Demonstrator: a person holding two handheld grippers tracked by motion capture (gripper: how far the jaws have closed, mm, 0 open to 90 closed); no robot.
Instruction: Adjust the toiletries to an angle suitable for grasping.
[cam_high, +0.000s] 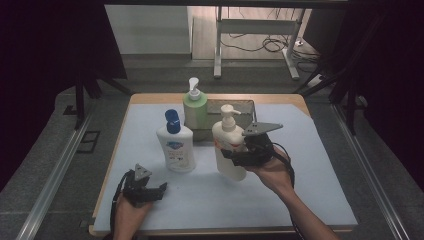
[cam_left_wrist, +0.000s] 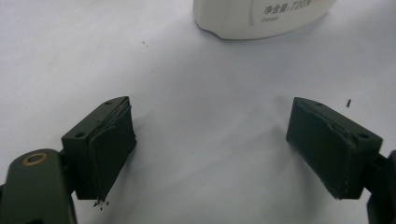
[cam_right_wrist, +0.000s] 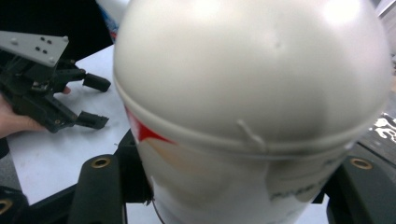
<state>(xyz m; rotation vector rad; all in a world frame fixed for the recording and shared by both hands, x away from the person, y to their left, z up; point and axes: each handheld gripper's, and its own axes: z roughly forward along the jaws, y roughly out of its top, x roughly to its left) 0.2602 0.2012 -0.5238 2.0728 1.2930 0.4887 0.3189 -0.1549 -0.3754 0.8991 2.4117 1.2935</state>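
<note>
The right gripper clamps a smooth, rounded cream plastic pump bottle, tilted and lifted off the pale blue mat near the table's middle. The left gripper rests low at the near left with jaws spread wide and nothing between them. Behind stand a glossy white bottle with a blue cap and a green pump bottle; open mat lies right and near.

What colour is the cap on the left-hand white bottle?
Blue. The cap tops the white bottle; it shows best in the high view.
</note>
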